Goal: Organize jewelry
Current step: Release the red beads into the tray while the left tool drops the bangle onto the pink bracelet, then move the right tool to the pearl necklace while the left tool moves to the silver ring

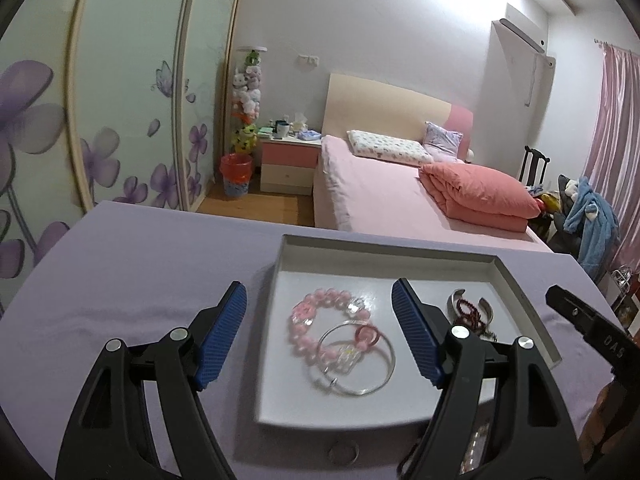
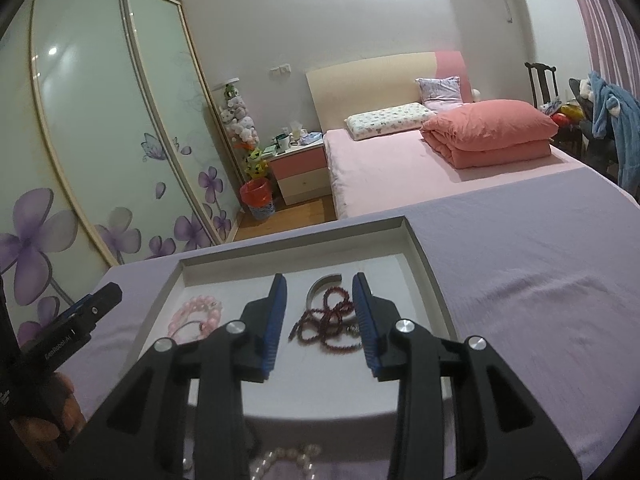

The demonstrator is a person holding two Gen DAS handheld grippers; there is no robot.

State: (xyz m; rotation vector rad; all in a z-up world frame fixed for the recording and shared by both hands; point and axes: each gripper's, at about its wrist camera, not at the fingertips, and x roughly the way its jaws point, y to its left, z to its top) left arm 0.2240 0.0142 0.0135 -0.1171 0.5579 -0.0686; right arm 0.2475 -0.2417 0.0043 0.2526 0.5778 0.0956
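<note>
A white tray (image 1: 384,246) (image 2: 424,264) sits on the lilac cloth. In its left half lie a pink bead bracelet (image 1: 316,320) (image 2: 196,312) and a thin silver bangle (image 1: 360,360), overlapping. My left gripper (image 1: 319,292) hovers open and wide above them, touching neither. In the tray's right half a dark red bead necklace (image 2: 328,320) (image 1: 472,314) lies coiled against a silver cuff (image 2: 320,284). My right gripper (image 2: 319,280) is open over that necklace, its pads clear of the beads.
A small ring (image 1: 343,453) lies on the cloth in front of the tray, and a pearl string (image 2: 280,460) lies near the front edge under the right gripper. The cloth-covered table (image 1: 140,280) ends just behind the tray; a bed stands beyond.
</note>
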